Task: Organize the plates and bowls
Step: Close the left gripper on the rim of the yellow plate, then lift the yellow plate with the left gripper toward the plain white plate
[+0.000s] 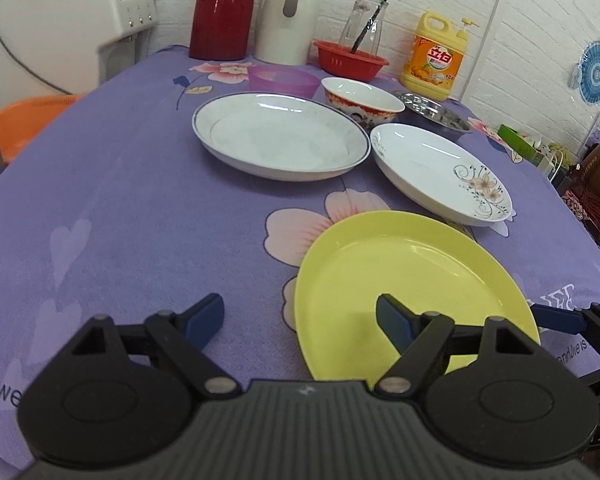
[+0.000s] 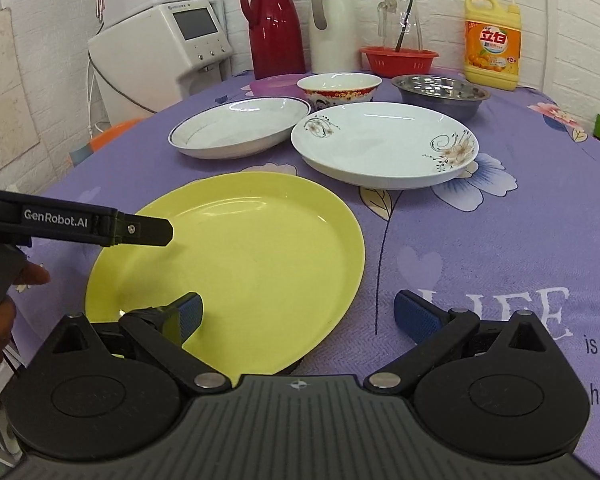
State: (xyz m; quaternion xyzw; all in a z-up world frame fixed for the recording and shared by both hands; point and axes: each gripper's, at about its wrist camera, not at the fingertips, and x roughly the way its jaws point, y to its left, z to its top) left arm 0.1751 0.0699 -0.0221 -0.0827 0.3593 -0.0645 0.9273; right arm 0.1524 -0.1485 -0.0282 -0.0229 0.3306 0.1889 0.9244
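Note:
A yellow plate [image 1: 412, 284] [image 2: 236, 264] lies at the near edge of the purple cloth. Behind it sit a blue-rimmed white plate [image 1: 280, 136] [image 2: 240, 126] and a flower-patterned white plate [image 1: 440, 172] [image 2: 384, 146]. Further back stand a red-patterned bowl [image 1: 362, 102] [image 2: 340, 86], a steel bowl [image 1: 434, 114] [image 2: 440, 94] and a purple bowl [image 1: 284, 80] [image 2: 274, 84]. My left gripper [image 1: 300, 320] is open, its right finger over the yellow plate's near-left rim. My right gripper [image 2: 298, 318] is open, straddling the plate's near-right rim. Neither holds anything.
Along the wall stand a red thermos [image 1: 222, 10], a white thermos [image 1: 290, 12], a glass jug [image 1: 364, 22], a red basket [image 1: 350, 60] and a yellow detergent bottle [image 1: 436, 54]. A white appliance [image 1: 72, 20] is at the left. A hand [image 2: 4, 308] holds the left gripper.

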